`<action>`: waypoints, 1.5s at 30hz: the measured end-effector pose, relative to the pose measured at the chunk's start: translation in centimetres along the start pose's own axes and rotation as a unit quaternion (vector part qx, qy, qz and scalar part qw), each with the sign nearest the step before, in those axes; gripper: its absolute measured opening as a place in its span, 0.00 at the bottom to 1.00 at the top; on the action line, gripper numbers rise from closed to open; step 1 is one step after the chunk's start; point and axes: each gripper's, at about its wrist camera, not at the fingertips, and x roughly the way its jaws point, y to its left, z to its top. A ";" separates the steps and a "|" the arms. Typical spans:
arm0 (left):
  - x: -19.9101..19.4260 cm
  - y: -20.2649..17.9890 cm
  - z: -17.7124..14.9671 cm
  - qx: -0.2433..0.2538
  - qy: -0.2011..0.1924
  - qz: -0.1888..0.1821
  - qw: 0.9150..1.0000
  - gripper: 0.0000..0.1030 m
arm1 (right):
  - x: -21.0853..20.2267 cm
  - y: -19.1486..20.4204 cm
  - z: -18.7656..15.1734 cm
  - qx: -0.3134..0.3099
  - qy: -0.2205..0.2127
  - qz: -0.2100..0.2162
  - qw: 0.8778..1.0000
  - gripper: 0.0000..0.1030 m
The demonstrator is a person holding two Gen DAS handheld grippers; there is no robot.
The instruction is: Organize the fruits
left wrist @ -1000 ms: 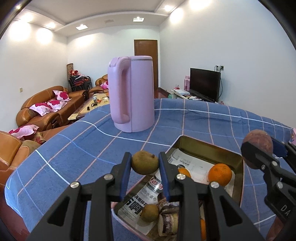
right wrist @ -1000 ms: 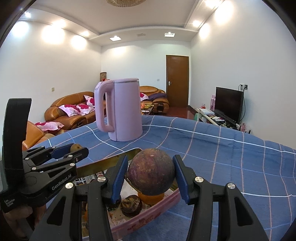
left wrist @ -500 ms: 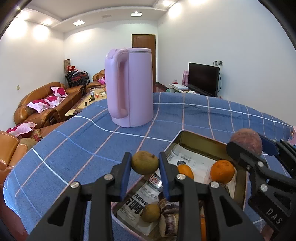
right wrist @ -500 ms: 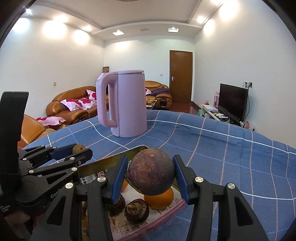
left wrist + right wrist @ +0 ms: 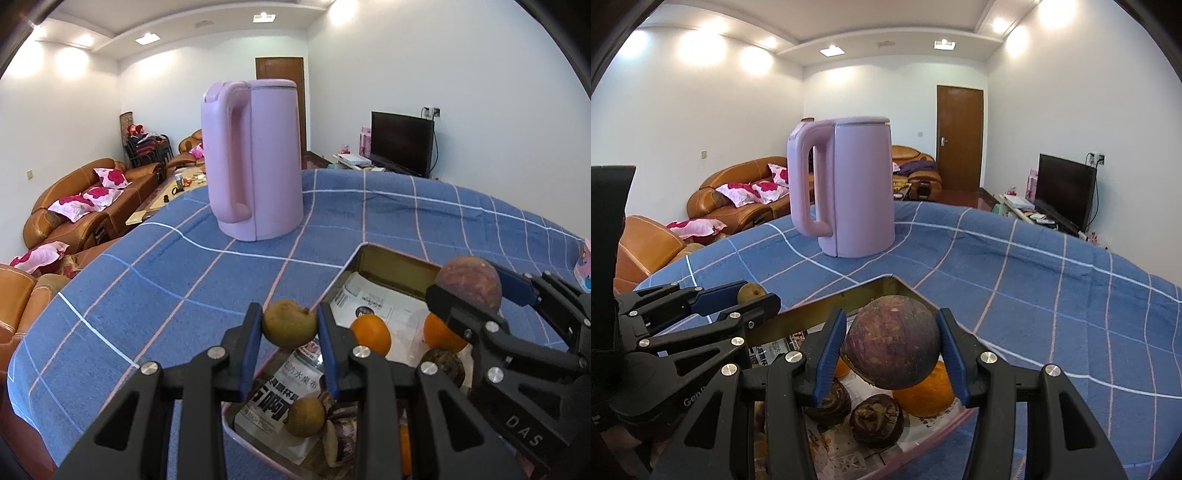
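left hand-held gripper: pinching a small brownish-green fruit between its blue pads, held up in the air right over the near-left rim of the tray.

right hand-held gripper: clamped on a big purple-brown fruit, a fair bit wider than the other one, and hanging above the tray's far end.

where stuff sits: the tray is a shallow tin lined with printed paper, sitting on a bench covered with a blue checked cloth. Already inside are two oranges, another brownish-green fruit and some dark round ones.

step in hand (my guess): both fruits look like they're about to go down into the tray, or get sorted out of it, honestly can't tell which.

how to do it well: go low before letting go so nothing drops and rolls. For the big one I'd aim for the bare paper, not on top of the orange directly under it. The small one is hovering on the rim line, so nudge it inward first.

watch out: the two grippers are close, so do one at a time. The pink kettle is well apart, no issue.
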 end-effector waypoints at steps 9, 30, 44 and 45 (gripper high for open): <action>0.2 -0.2 -0.6 0.008 0.014 0.000 1.000 0.36 | 1.0 0.0 -0.6 0.003 0.027 0.025 0.999 0.51; -4.8 -0.9 -1.3 -0.008 -0.057 0.015 0.998 0.67 | -5.8 -3.1 -1.3 0.032 -0.083 -0.085 0.992 0.61; -5.2 -1.4 -1.5 -0.013 -0.065 0.015 0.998 0.68 | -6.2 -3.5 -1.9 0.044 -0.086 -0.086 0.992 0.62; -5.3 -1.4 -1.5 -0.012 -0.067 0.016 0.998 0.68 | -6.2 -3.5 -1.9 0.043 -0.086 -0.087 0.992 0.62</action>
